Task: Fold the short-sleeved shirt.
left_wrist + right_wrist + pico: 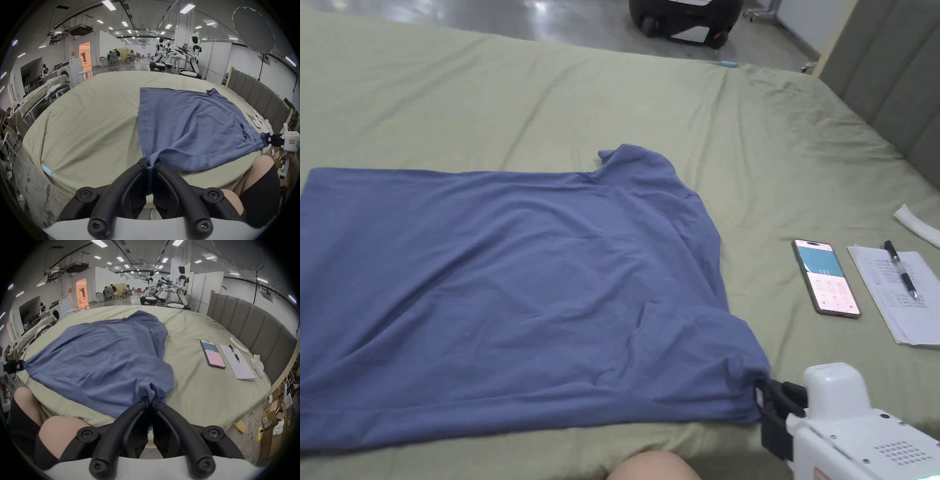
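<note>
Grippers (150, 164) (151, 398) pinch shirt (506, 294) corners at bed (487, 94) edge.

My head camera looks down at the blue shirt (506, 281) on the bed (487, 94) from close up, while my two gripper cameras sit low at the near edge, facing across the same shirt toward the big room.

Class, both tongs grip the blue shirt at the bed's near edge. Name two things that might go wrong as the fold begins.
1. Each of the tongs, left and right, pinches only a small bunch of shirt, so cloth may slip out.
2. The phone lies close to the shirt's right side; swinging fabric might drag it.
</note>
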Tool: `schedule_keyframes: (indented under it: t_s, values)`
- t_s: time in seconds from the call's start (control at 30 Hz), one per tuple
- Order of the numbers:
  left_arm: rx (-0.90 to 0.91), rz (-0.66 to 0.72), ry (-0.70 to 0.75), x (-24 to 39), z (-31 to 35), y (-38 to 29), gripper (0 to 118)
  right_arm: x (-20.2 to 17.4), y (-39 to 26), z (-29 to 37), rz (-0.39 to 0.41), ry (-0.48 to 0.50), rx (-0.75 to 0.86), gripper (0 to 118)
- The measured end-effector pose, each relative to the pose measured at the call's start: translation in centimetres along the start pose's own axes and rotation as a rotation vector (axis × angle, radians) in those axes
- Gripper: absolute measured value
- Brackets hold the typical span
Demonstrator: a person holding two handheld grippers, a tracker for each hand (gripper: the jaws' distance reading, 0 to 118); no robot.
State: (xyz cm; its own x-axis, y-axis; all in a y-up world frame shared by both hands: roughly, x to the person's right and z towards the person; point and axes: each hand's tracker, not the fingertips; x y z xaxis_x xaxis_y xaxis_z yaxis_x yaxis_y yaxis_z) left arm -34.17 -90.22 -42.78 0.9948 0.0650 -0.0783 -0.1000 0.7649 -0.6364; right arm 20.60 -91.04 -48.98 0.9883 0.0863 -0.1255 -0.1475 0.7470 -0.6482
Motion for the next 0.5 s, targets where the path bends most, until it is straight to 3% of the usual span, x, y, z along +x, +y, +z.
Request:
schedule_keyframes:
  t_s: [0.2,0.5]
  values:
    - [-0.014,0.033,-0.067,-1.7,-0.7,5.9,4,1.8,5.7,0.1,0.025,0.025,0.036,5]
    - [-0.185,0.107,-0.089,-3.3,-10.7,14.1,4,3.8,13.9,-9.5,0.034,0.010,-0.038,5]
